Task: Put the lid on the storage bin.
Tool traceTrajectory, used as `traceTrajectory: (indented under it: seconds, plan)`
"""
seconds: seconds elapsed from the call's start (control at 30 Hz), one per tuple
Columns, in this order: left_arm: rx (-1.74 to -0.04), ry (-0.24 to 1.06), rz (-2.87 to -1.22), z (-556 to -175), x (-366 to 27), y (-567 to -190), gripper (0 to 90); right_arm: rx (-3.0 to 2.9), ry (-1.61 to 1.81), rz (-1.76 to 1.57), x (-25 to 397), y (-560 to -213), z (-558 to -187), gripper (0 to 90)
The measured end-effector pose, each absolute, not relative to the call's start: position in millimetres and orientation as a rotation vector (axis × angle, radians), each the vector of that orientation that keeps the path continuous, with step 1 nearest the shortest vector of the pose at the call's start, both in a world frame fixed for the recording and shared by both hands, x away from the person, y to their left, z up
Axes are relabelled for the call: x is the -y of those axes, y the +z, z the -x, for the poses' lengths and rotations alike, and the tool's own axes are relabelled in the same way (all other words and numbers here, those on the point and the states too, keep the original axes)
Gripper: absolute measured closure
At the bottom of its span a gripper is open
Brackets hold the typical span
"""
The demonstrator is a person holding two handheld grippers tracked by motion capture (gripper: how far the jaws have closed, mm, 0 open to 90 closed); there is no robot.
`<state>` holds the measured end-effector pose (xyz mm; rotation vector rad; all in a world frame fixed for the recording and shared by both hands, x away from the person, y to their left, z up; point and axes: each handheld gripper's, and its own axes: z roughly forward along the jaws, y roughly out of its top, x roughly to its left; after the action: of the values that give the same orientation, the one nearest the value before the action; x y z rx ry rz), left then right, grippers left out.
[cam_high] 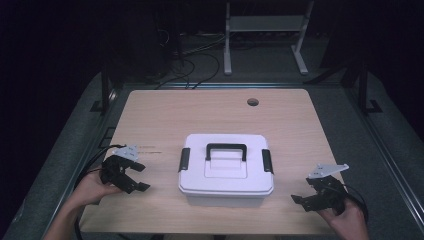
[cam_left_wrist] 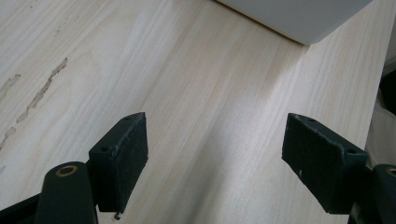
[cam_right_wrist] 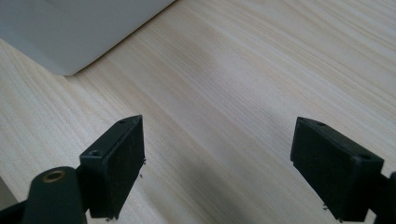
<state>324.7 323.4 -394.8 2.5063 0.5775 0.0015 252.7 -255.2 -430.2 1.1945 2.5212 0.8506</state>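
Left tool rests low over the table at its near left corner, held in a hand, jaws wide apart and empty, aimed right toward the box. In the left gripper view the pads stand well apart over bare wood, with a white corner of the box at the top edge and scuff marks in the wood at left.

The box, white with a closed lid, sits at the table's centre, nearer the front edge. Its long axis runs left to right, parallel to that edge. A black handle lies flat on the lid along the same axis, and a black latch is on each short end, both down.

A round hole lies in the table behind the box, well apart from it.

Right tool sits at the near right corner, jaws wide apart, empty, aimed left at the box. Nothing stands between either tool and the box.
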Motion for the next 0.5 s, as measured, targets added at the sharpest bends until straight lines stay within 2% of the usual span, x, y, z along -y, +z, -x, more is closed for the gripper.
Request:
traceTrajectory:
  seconds: [0.5]
  plan:
    - [-0.609, 0.06, -2.515, -310, -339, -398, 18.5, -2.521, 0.854, -1.198, 257, -431, -250, 17.2]
